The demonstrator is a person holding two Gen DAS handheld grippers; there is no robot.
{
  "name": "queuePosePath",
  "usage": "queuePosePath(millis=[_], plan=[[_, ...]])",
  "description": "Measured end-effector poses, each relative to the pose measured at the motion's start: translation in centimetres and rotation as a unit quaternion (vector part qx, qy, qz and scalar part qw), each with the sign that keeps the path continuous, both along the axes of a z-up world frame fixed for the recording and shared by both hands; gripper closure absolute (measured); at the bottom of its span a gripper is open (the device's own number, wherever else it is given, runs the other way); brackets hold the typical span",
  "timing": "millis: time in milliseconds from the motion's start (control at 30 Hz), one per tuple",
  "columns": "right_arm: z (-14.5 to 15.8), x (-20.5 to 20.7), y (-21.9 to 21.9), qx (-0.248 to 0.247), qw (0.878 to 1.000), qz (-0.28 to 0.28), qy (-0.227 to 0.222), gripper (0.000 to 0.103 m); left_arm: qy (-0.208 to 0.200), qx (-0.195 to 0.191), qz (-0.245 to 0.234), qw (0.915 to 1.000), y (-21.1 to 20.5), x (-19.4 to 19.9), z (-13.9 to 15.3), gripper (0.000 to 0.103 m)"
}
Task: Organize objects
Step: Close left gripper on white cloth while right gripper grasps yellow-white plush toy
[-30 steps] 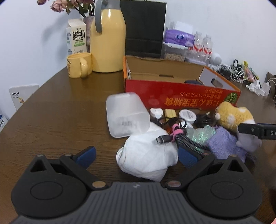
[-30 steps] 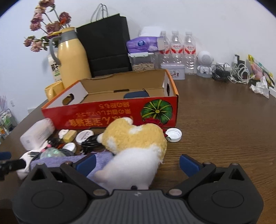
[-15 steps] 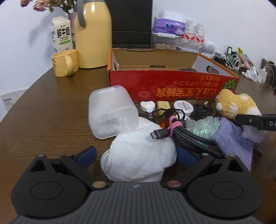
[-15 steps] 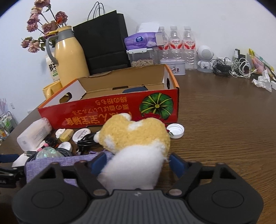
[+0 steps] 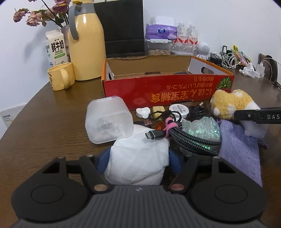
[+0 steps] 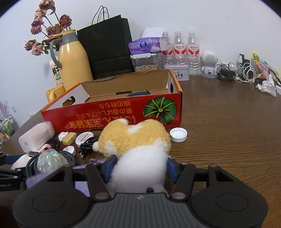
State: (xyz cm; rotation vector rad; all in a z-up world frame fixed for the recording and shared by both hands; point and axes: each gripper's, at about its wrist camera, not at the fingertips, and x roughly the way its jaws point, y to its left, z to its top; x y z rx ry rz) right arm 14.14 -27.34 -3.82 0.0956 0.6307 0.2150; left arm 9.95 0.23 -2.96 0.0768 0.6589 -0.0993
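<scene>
1. Left hand-held gripper (image 5: 138, 159): jaws closing, pads against white cloth bundle (image 5: 138, 157) on the desk (image 5: 43, 126).
2. Right hand-held gripper (image 6: 138, 166): jaws closing, pads touching plush toy (image 6: 137, 145).
3. Red cardboard box (image 6: 112, 112): open, directly beyond both.

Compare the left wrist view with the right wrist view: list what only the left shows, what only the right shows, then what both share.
Only the left wrist view: the left hand-held gripper, jaws closing with its pads against a white cloth bundle; the milk carton's whole front.

Only the right wrist view: the right hand-held gripper, jaws closing with its pads against the plush toy; a white bottle cap; the black bag's handles.

Both: the red box, yellow jug, frosted plastic container, braided cable and purple cloth.
</scene>
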Motion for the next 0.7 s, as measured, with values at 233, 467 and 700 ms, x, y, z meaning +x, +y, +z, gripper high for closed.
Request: queuePosePath(millis=[233, 467, 700], plan=[[0.2, -0.6, -0.3, 0.004, 1.000, -0.002, -0.012, 0.052, -0.006, -0.016, -0.002, 0.9998, 0.6, -0.9, 0.7, 0.036], [0.6, -1.4, -0.7, 0.010, 1.000, -0.002, -0.021, 0.052, -0.009, -0.025, -0.002, 0.9996, 1.1, -1.7, 1.1, 0.036], [1.2, -2.4, -0.8, 0.010, 0.999, 0.004, -0.032, 0.052, -0.012, -0.021, -0.006, 0.9997, 1.5, -3.0, 1.4, 0.037]])
